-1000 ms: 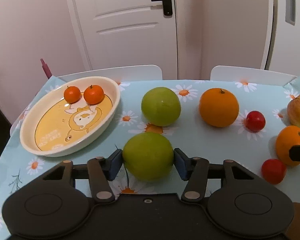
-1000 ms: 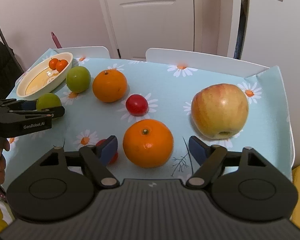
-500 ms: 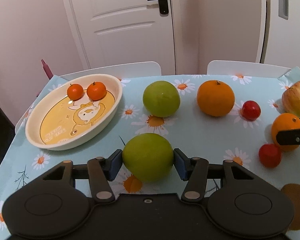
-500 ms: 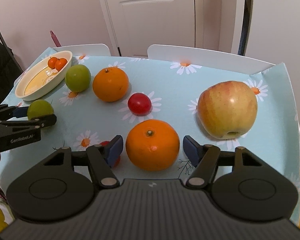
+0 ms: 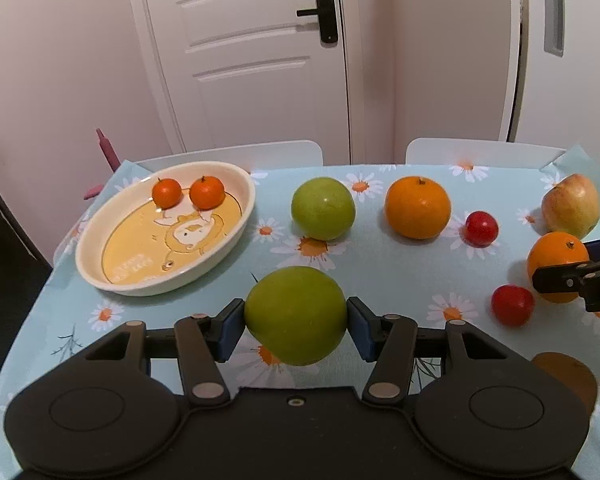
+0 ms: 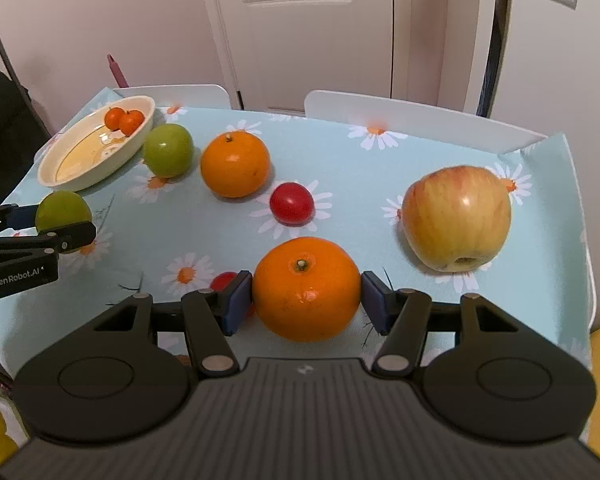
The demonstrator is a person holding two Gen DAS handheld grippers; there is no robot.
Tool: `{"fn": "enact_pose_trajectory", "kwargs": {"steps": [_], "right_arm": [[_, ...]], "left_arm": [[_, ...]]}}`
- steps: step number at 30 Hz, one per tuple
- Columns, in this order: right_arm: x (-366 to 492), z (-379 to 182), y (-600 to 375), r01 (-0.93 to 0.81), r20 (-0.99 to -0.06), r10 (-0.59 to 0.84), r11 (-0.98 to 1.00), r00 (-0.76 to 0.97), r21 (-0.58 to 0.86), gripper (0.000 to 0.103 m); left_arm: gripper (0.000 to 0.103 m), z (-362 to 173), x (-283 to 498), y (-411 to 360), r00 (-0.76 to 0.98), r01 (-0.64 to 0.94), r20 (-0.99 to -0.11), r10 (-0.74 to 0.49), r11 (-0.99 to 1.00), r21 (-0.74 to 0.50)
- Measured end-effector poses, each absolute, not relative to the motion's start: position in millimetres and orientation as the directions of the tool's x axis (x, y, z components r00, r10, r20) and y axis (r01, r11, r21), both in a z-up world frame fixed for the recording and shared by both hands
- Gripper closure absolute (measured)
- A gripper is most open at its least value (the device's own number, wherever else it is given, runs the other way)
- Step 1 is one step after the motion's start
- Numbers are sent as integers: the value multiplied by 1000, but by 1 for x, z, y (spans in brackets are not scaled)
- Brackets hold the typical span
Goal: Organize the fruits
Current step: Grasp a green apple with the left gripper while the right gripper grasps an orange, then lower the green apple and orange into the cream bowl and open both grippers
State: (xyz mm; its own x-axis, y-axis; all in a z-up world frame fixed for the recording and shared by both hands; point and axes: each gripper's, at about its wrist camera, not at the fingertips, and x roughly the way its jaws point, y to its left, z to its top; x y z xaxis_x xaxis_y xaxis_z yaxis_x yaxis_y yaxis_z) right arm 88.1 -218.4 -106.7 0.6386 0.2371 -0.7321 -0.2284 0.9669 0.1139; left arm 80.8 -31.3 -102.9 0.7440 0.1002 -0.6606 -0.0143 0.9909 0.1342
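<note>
Brown kiwi (image 5: 566,376) left-view only | left gripper (image 5: 296,322) clamps green apple (image 5: 296,314) | right gripper (image 6: 306,298) closing, grips orange (image 6: 306,288)

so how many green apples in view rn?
2. One green apple is gripped between the left gripper fingers, in front of the dish. The other green apple sits on the tablecloth right of the dish. None seems hidden.

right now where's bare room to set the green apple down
Most of the oval dish is bare below its two small oranges. Bare cloth also lies between the dish and the other green apple, and behind the red-yellow apple. The right side, around the near orange, is crowded.
</note>
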Motion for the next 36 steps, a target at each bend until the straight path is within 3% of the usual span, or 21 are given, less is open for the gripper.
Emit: {"fn": "enact_pose_trajectory", "kwargs": {"steps": [21, 36], "right_arm": [[76, -6, -135, -326, -664, 322, 937, 675, 124, 30], [129, 8, -23, -254, -672, 302, 952, 676, 172, 30]], "left_arm": [[44, -1, 50, 45, 802, -81, -579, 145, 987, 137], [44, 1, 110, 138, 785, -19, -614, 78, 995, 102]]}}
